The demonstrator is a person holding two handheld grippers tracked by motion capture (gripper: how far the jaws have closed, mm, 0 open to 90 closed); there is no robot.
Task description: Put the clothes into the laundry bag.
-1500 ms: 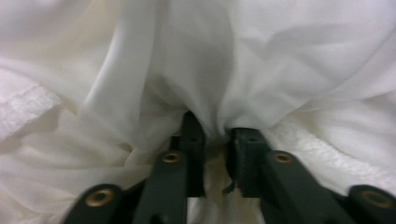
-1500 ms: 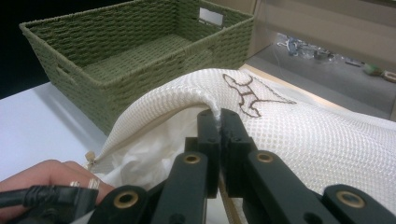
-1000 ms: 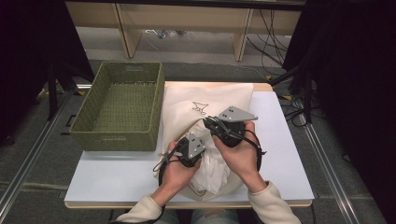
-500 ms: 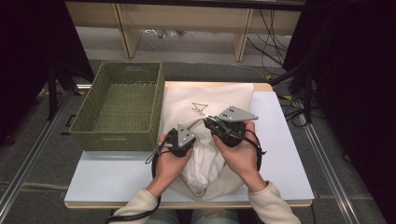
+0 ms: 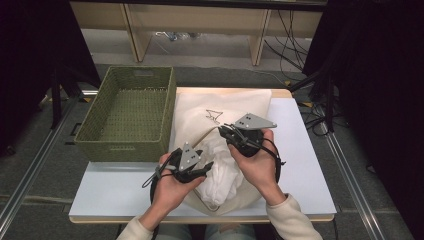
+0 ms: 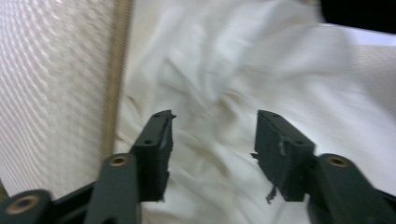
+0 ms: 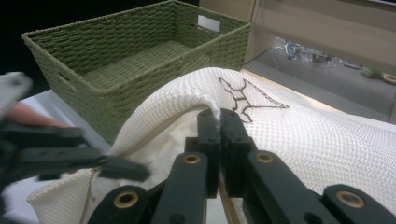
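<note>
A white mesh bag (image 5: pixel 227 102) with a small line drawing lies on the table, its mouth towards me. My right gripper (image 5: pixel 225 131) is shut on the upper edge of that mouth and holds it lifted; the pinched mesh bag (image 7: pixel 303 135) edge sits between the closed jaws of the right gripper (image 7: pixel 220 116). A crumpled white cloth (image 5: pixel 220 172) lies in the mouth. My left gripper (image 5: pixel 205 167) stands open just above the white cloth (image 6: pixel 224 70), nothing between the jaws of the left gripper (image 6: pixel 212 126).
A green woven basket (image 5: pixel 127 112) stands on the table's left side, against the bag; the green basket (image 7: pixel 135 51) looks empty. Bare white table (image 5: pixel 310 165) extends to the right of the bag and along the front left.
My left gripper has shifted left and a little towards me, away from the bag's mouth. The right gripper has kept its hold in the same place.
</note>
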